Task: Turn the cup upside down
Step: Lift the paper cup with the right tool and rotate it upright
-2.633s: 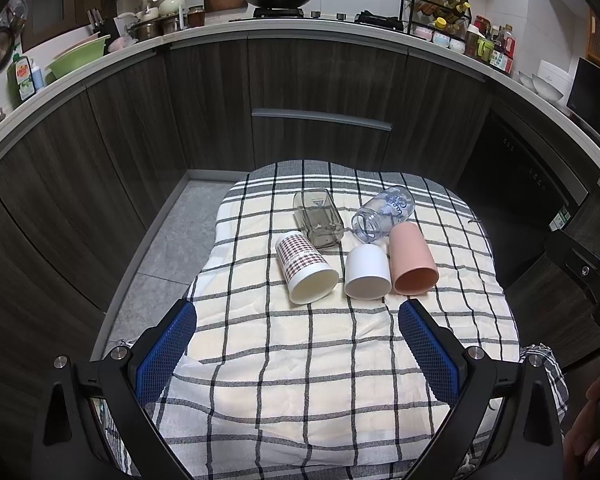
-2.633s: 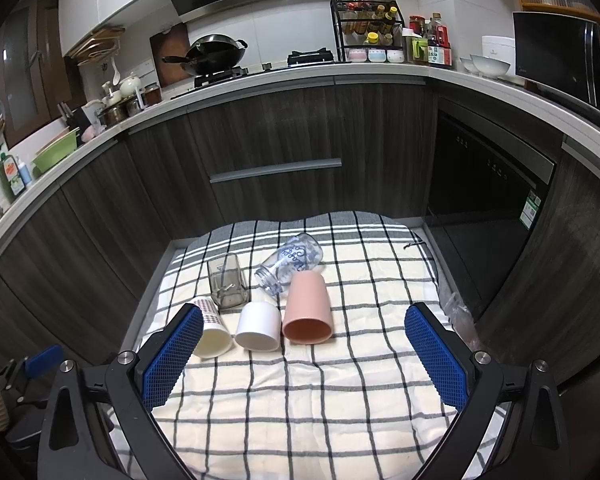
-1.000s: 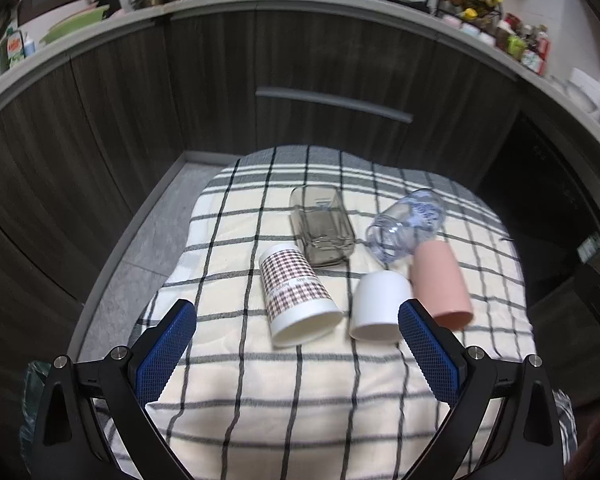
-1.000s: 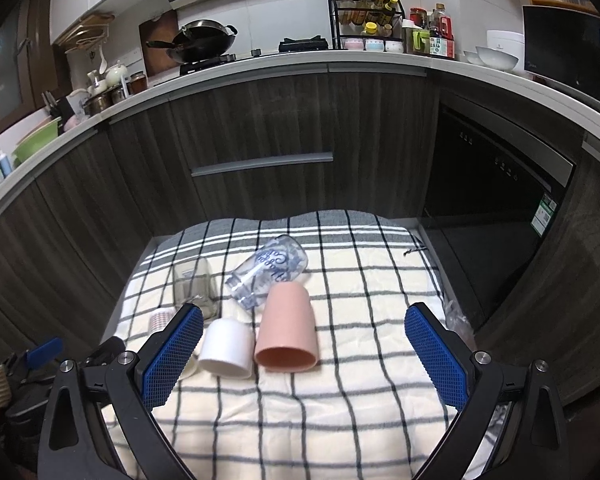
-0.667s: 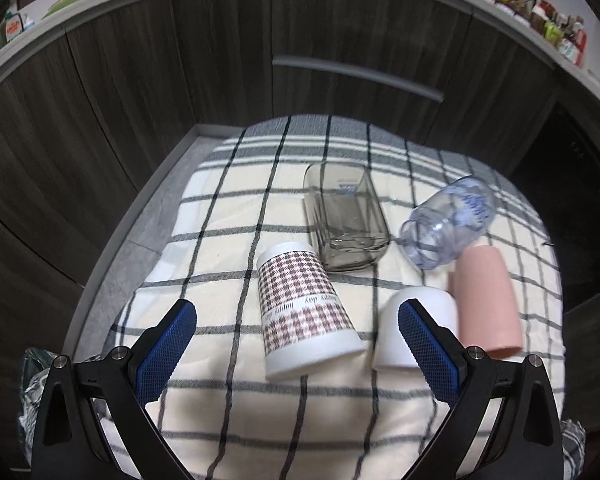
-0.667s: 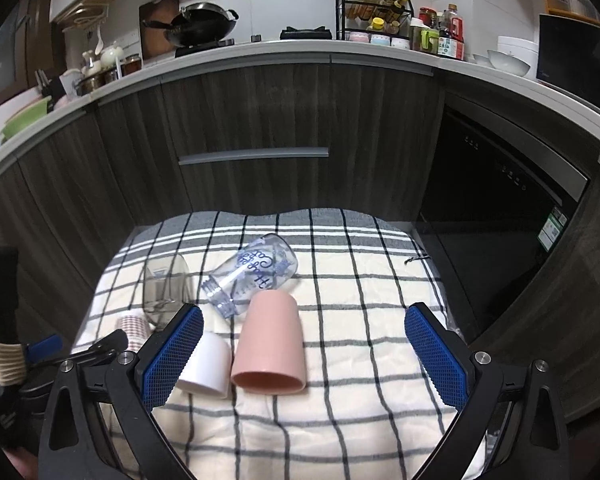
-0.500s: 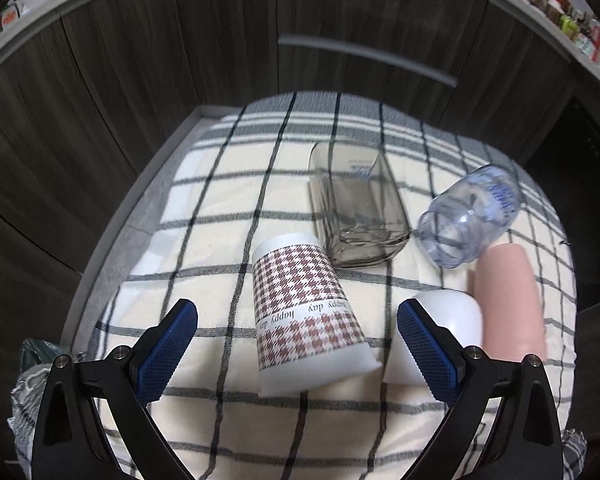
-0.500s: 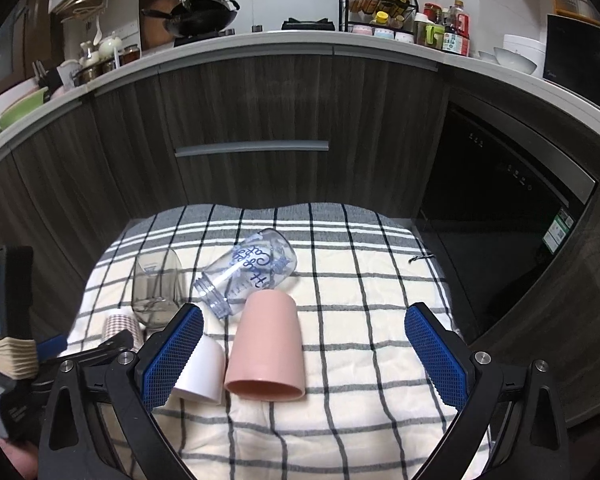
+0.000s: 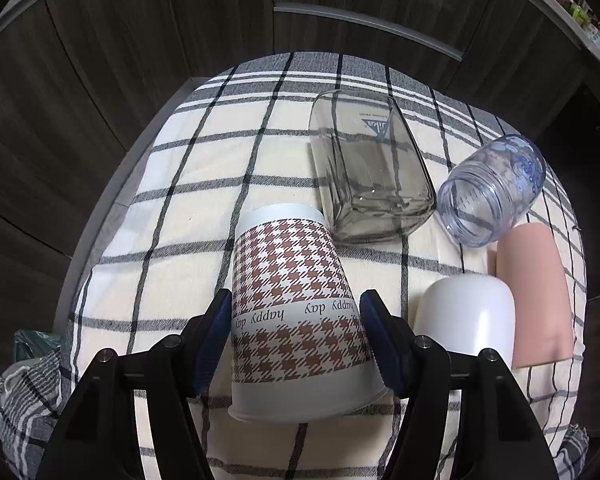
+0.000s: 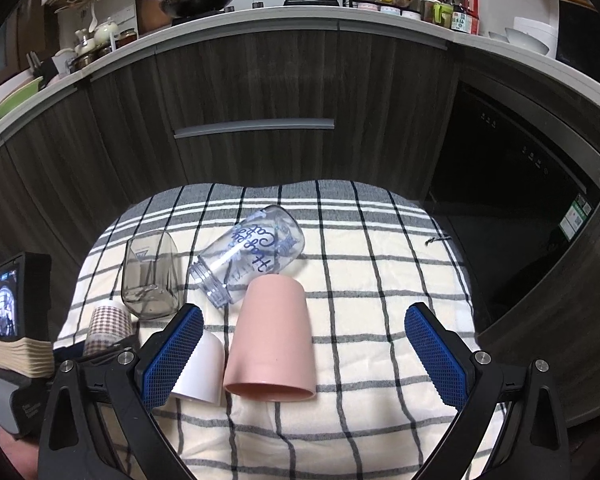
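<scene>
A brown houndstooth paper cup (image 9: 296, 316) lies on its side on the checked cloth (image 9: 204, 184), mouth toward me. My left gripper (image 9: 296, 330) has closed onto it, one blue pad on each side of its body. The cup also shows at the left of the right wrist view (image 10: 108, 324). My right gripper (image 10: 300, 354) is open and empty, held above a pink cup (image 10: 272, 340) that lies on its side.
A white cup (image 9: 466, 320), the pink cup (image 9: 534, 292), a square smoky glass (image 9: 370, 172) and a clear printed jar (image 9: 492, 196) lie on their sides on the cloth. Dark cabinet fronts (image 10: 252, 92) stand behind. The cloth edge drops off at left.
My left gripper moved forward and down to the houndstooth cup and its jaws closed in on the cup's sides. My right gripper drifted slightly closer to the pink cup, still open.
</scene>
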Motion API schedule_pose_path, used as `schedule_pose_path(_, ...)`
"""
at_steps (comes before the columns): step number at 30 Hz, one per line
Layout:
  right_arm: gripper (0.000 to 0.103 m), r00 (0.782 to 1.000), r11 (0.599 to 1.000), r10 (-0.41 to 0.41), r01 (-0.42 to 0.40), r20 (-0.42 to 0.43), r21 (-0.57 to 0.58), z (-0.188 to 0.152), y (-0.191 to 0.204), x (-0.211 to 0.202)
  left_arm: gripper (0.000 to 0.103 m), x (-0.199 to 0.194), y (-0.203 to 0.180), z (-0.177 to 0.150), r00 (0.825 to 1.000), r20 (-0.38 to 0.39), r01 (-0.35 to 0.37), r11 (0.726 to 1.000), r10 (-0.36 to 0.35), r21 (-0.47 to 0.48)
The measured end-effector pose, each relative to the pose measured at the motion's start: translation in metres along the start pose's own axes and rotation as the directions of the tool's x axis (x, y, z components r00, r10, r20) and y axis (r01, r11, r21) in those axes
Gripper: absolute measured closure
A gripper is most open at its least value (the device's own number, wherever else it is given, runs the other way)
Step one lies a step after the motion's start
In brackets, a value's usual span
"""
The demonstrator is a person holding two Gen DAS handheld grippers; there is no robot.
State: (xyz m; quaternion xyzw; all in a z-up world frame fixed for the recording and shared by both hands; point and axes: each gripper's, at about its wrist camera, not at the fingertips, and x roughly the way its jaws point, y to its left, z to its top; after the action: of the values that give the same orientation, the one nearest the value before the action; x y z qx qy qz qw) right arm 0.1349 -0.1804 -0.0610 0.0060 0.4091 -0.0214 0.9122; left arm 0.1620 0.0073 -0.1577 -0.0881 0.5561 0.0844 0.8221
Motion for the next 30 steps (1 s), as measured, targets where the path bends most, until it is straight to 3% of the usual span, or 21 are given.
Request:
schedule_pose_path(7,0.002,1.000,0.999,0.030,-0.030,-0.004,0.022,-0.008,-0.008,-0.021,0.039,-0.042,-0.001,-0.024,0.999,0.026,0.036,0.999,-0.037,0.035)
schedule_pose_path(14,0.002,0.999,0.998,0.034,-0.034,-0.007,0.047,-0.028,-0.032,-0.064,0.039,-0.075,-0.020,-0.070,0.993,-0.021,0.119,0.988,-0.118,0.094)
schedule_pose_path(21,0.002,0.998,0.996,-0.028,0.032,-0.055,0.083,-0.062,-0.071,-0.081,0.039,-0.076,-0.062,-0.104,0.981,-0.029,0.196,0.958,-0.194,0.211)
schedule_pose_path(30,0.002,0.993,0.988,-0.049,0.063,-0.104,0.139,-0.095,-0.095,-0.083,0.039,-0.060,-0.076,-0.126,0.963,-0.058,0.270,0.934,-0.264,0.234)
